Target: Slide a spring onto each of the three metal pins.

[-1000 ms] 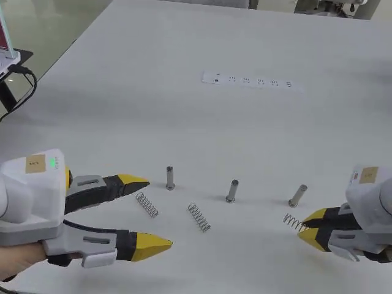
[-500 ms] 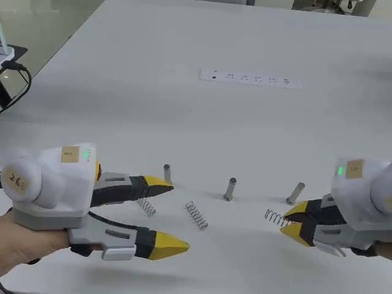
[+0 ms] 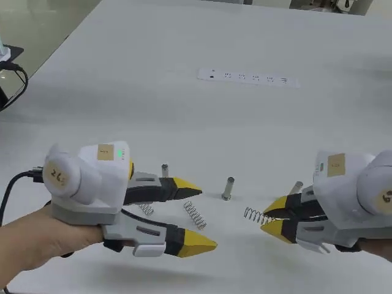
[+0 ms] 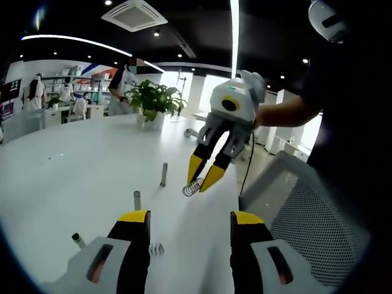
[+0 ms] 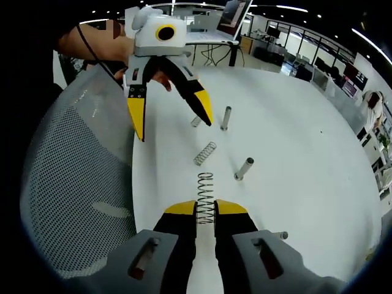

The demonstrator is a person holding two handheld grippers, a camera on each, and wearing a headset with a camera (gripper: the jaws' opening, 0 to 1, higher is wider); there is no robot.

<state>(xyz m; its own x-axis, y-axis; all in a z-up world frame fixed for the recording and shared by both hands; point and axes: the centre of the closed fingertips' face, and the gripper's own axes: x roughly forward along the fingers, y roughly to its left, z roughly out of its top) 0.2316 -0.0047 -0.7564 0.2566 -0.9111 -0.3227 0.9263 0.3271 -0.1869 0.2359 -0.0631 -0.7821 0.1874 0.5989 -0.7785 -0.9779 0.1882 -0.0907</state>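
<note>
Your right gripper [image 3: 269,219] has its fingers clenched on one spring [image 3: 252,214], held near the three pins [image 3: 228,188]. Your left gripper [image 3: 205,215] hovers with fingers spread; two loose springs [image 3: 195,214] lie on the tabletop [image 3: 184,122].

**Grippers: pose and state**

The left gripper [image 3: 204,215] is held in a hand [image 3: 30,240] low at the left, jaws spread wide, tips pointed rightward. The right gripper [image 3: 267,220] is held at the right, tips pointed leftward, jaws clamped on one end of a spring [image 3: 252,215]. The two grippers are set apart, tips facing.
</note>
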